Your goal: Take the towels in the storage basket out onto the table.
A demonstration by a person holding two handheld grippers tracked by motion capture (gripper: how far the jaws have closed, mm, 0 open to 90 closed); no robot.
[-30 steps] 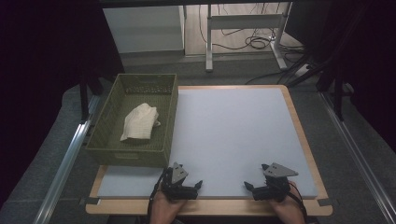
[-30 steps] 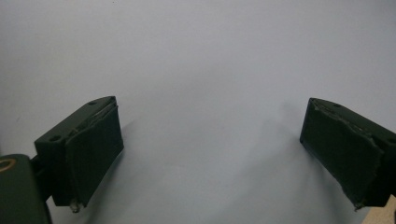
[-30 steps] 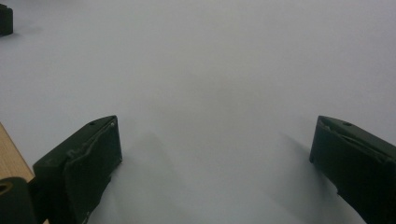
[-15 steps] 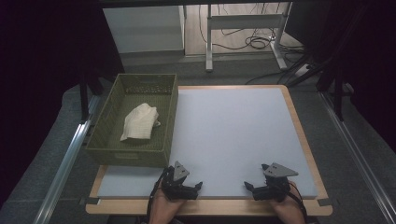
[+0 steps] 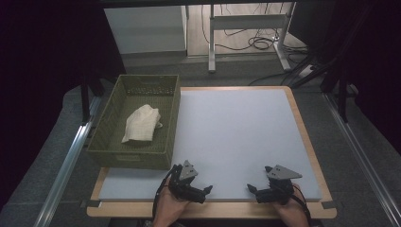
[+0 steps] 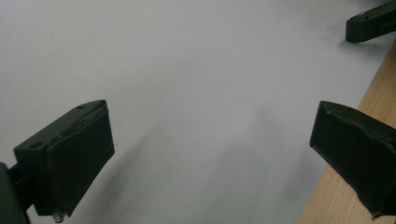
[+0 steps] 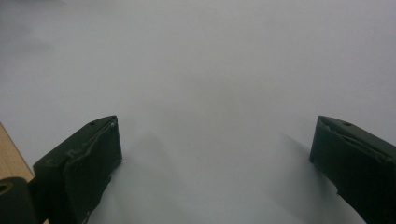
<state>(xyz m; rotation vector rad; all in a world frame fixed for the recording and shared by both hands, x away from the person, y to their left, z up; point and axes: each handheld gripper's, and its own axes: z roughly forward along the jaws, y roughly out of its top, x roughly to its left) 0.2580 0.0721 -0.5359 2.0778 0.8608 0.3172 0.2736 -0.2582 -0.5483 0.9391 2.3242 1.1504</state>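
My left gripper (image 5: 206, 193) rests low over the front edge of the white mat (image 5: 236, 127), held in a hand and pointing right. In the left gripper view this gripper (image 6: 210, 109) is open wide; its jaws have just been opening, with bare mat between them. My right gripper (image 5: 252, 191) sits at the front right, pointing left toward the other one. Seen in its own view, the right gripper (image 7: 217, 126) is open, with nothing between the jaws. One jaw tip of the right gripper (image 6: 369, 23) shows at the top right of the left gripper view.
An olive woven basket (image 5: 174, 118) stands at the mat's left side with a folded cream cloth (image 5: 141, 124) inside. A wooden border (image 5: 213, 210) frames the mat. Metal rails run along both table sides, and desk legs and cables lie beyond the far edge.
The left gripper has shifted slightly to the right. The right gripper has stayed put.
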